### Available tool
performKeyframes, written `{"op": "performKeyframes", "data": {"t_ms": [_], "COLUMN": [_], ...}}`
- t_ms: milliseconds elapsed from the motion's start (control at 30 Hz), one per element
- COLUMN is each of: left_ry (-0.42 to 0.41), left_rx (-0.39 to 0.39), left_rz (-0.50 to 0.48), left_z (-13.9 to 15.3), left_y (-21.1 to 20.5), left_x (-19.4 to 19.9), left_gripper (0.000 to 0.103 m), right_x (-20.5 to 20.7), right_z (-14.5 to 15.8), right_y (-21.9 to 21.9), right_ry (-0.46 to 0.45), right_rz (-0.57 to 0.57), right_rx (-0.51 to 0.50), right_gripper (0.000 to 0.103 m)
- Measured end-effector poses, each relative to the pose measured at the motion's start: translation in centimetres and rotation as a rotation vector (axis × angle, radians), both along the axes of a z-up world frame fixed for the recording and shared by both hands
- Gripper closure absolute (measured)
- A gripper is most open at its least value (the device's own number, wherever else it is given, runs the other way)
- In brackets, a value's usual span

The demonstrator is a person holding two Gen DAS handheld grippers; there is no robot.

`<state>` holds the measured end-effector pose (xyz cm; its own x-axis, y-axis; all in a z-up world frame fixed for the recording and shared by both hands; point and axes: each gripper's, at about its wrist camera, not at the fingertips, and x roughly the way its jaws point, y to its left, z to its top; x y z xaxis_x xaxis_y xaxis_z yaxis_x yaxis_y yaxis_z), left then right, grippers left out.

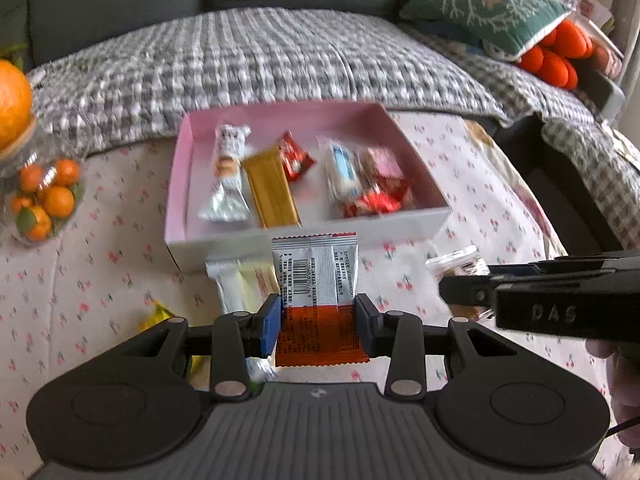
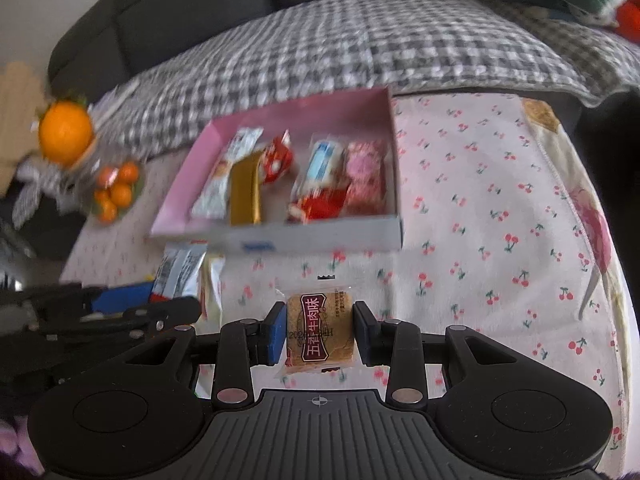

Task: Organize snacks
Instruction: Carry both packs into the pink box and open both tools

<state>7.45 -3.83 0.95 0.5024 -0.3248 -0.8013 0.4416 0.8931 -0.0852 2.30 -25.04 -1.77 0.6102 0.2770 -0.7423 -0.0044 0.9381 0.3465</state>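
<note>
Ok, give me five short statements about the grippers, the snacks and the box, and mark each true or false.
1. The left gripper grips a silver and orange packet. True.
2. The right gripper has nothing between its fingers. False: a clear-wrapped brown biscuit sits between them.
3. The pink box already holds several wrapped snacks. True.
4. The gold bar lies on the cloth outside the box. False: it lies inside, left of centre.
5. A cream packet lies on the cherry-print cloth in front of the box. True.

Silver-orange packet point(image 1: 316, 300) and brown biscuit point(image 2: 320, 330) near the half-filled pink box point(image 1: 176, 184).
</note>
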Motion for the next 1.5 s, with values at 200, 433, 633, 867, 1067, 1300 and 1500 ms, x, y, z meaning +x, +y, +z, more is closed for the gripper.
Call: {"op": "performKeyframes", "data": {"t_ms": [200,433,633,867,1067,1300,1500], "left_ry": [-0.019,-0.024,0.021,0.040,0.015,-0.055,-0.054], "left_rx": [-0.035,-0.045,-0.042,-0.035,-0.023,0.008,-0.012], "left_rz": [0.005,-0.006,-0.016,-0.043,-0.071,-0.082,-0.071], "left_z": [1.0,0.6,-1.6,-3.4,-3.9,-3.6,-2.7], "left_y": [-0.6,-2.0,-3.2,-4.0,-4.7,-5.2,-4.4], "left_x": [2.8,6.0,8.4,9.9,10.6,10.2,9.3], "left_gripper": [0.067,0.067,0.067,0.067,0.064,0.047,0.037], "right_x": [2.8,7.6,11.9,15.0,15.9,15.4,13.7], "right_z": [1.0,0.6,-0.3,-1.3,-1.4,-0.7,0.4], "right_y": [-1.1,-1.6,-2.2,-2.1,-1.9,-2.8,-2.5], "right_ry": [-0.014,-0.051,-0.066,-0.081,-0.110,-0.125,-0.130], "right_rz": [-0.071,-0.095,-0.102,-0.090,-0.101,-0.140,-0.128], "right_rx": [0.064,0.062,0.052,0.023,-0.009,0.024,-0.005], "right_gripper": [0.069,0.068,0.068,0.068,0.066,0.043,0.035]}}
